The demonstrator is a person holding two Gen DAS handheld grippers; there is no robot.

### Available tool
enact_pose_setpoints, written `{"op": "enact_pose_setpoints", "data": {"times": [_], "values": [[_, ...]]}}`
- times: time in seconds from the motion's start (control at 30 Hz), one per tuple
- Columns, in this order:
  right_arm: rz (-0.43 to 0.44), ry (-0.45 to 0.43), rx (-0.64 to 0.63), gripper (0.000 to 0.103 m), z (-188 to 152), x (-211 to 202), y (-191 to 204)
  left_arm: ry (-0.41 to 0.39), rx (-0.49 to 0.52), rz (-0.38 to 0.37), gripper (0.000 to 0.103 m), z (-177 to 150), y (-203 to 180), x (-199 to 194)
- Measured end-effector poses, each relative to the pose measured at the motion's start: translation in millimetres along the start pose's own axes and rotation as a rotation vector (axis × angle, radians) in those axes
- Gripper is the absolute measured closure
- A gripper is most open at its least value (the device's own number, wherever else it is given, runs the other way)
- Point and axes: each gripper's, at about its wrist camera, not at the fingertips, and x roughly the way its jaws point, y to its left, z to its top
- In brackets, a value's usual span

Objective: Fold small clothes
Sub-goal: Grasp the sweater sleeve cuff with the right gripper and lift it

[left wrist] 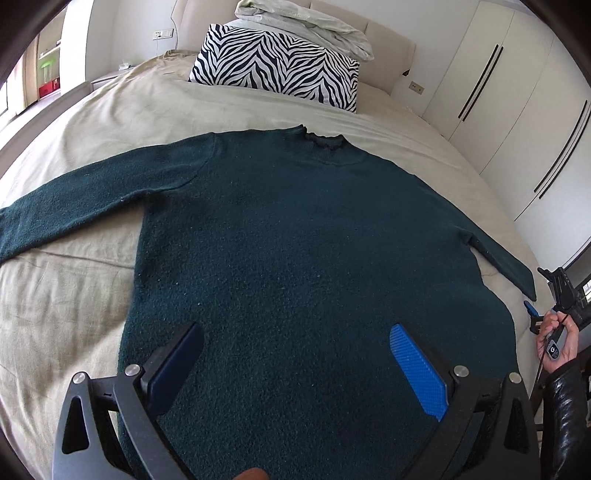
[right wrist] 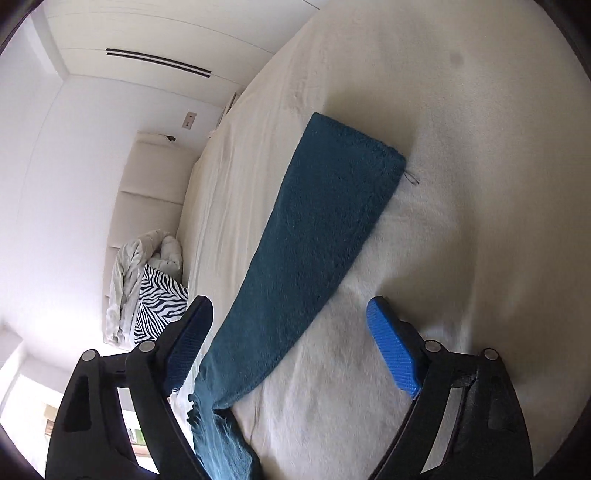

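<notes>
A dark green sweater lies flat and face up on a bed covered with a beige sheet. Its collar points toward the headboard, where a zebra-striped pillow sits with a crumpled pale blanket piled behind it. Both sleeves are spread out to the sides: one sleeve stretches toward the left edge of the left wrist view, the other sleeve runs down toward the right edge of the bed.

The left claw hovers over the lower body of the sweater with its jaws spread wide apart, nothing between them. Its blue pads stand on either side of bare knit.

At the far right of that view, a hand in a black jacket sleeve holds the right claw just beside the cuff of the nearer sleeve.

In the right wrist view, the right claw is also wide open and grips nothing. The sleeve runs up between its two fingers and lies flat on the sheet, its cuff at the far end. One blue pad is on the right, well apart from the sleeve; the other finger is just beside the sleeve's edge. White wardrobe doors stand beside the bed.
</notes>
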Motion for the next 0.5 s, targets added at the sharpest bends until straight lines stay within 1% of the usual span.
{"op": "enact_pose_setpoints", "data": {"times": [0.07,0.1,0.13,0.2,0.23,0.27,0.3,0.33,0.37,0.4,0.43,0.5], "values": [[-0.014,-0.001,-0.005,0.027,18,14,-2,-0.002,0.006,0.023,0.0,4,-5,7],[-0.013,-0.002,-0.006,0.028,25,20,-3,-0.001,0.007,0.019,0.0,6,-6,11],[-0.014,-0.006,-0.006,0.03,32,26,-3,0.012,0.002,-0.002,0.0,9,-5,16],[-0.023,-0.017,-0.002,0.042,47,38,-5,0.047,-0.037,-0.053,0.0,14,-1,27],[-0.024,-0.017,0.002,0.046,55,43,-6,0.061,-0.067,-0.087,0.0,15,3,32],[-0.034,-0.015,0.005,0.057,61,48,-8,0.067,-0.097,-0.119,0.0,18,7,36],[-0.053,-0.01,0.0,0.072,70,54,-9,0.067,-0.121,-0.138,0.001,19,11,39],[-0.078,-0.005,-0.018,0.078,76,60,-8,0.066,-0.142,-0.151,0.002,21,14,42],[-0.102,-0.002,-0.044,0.087,80,64,-4,0.065,-0.159,-0.162,0.003,23,18,44],[-0.116,0.001,-0.078,0.094,83,67,3,0.062,-0.173,-0.177,0.007,25,20,46],[-0.124,0.0,-0.114,0.094,78,71,19,0.061,-0.185,-0.19,0.01,28,23,48],[-0.118,-0.008,-0.206,0.095,72,75,50,0.059,-0.205,-0.214,0.014,36,28,52]]}}
